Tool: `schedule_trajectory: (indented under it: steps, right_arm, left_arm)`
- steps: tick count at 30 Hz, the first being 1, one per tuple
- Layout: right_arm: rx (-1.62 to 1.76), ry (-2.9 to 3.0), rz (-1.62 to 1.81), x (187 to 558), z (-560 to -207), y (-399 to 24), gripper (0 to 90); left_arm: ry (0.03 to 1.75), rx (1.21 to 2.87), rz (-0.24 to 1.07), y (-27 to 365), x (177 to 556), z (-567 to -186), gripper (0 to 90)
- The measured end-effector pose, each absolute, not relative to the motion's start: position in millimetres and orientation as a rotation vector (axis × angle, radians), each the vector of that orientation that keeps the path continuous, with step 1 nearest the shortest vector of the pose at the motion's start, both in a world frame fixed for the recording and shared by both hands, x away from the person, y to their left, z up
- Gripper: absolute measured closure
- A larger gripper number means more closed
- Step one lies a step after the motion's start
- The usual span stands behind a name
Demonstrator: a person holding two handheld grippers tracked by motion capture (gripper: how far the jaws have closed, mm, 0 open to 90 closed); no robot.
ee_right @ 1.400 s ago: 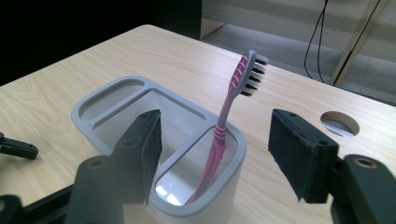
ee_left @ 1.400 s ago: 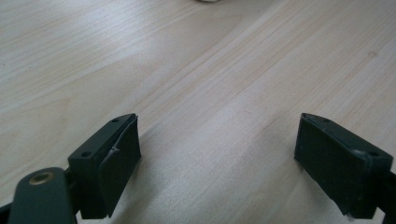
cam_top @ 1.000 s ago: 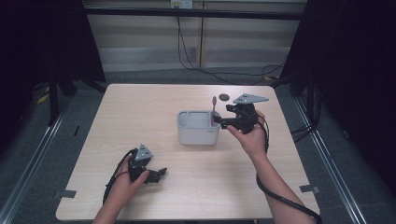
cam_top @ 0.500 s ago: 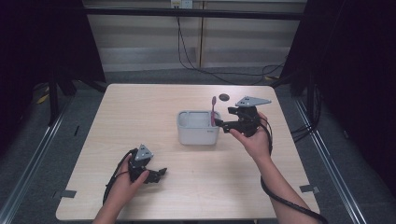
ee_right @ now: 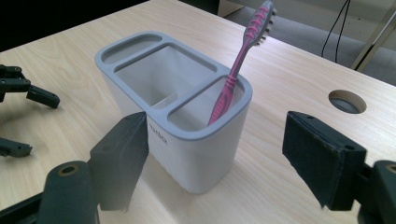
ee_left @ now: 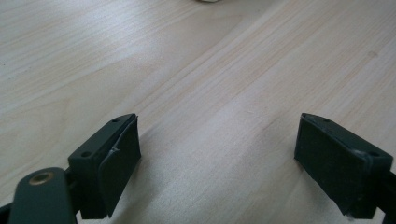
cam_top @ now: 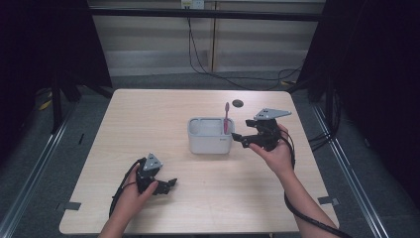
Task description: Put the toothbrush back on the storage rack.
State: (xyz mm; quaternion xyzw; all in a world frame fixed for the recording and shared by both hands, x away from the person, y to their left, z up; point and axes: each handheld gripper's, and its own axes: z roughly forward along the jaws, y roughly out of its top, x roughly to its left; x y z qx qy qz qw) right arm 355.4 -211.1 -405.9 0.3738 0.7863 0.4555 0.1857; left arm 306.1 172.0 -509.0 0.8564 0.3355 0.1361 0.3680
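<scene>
A grey-and-white holder (cam_top: pixel 209 141) with several compartments stands near the table's middle. A pink toothbrush (cam_top: pixel 227 118) leans upright in its right-end compartment, head up. My right gripper (cam_top: pixel 239 139) hovers just right of the holder, open. Its jaws have just been opening and grip nothing. In the right gripper view the holder (ee_right: pixel 140 39) and toothbrush (ee_right: pixel 233 77) sit just beyond my right gripper (ee_right: pixel 215 163). My left gripper (cam_top: pixel 168 184) rests open on the table at the front left. Only bare wood lies between its jaws in the left gripper view (ee_left: pixel 217 149).
A round cable hole (cam_top: pixel 237 103) is cut in the wooden table (cam_top: pixel 148 114) behind the holder. Cables trail from both grippers. Dark curtains and metal floor rails flank the table. The left gripper (ee_right: pixel 28 91) appears far off in the right gripper view.
The right gripper has drawn back a little from the toothbrush, to the right and down. The toothbrush now stands free in the holder. The left hand has not moved.
</scene>
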Motion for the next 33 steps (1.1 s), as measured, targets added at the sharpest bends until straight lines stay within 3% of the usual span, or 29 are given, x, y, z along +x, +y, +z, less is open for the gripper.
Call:
schedule_trajectory:
  steps: [33]
  right_arm:
    - [1.056, 2.298, 1.25, 336, -443, -237, 21.2]
  left_arm:
    - [0.862, 2.199, 0.351, 172, 306, -509, 13.8]
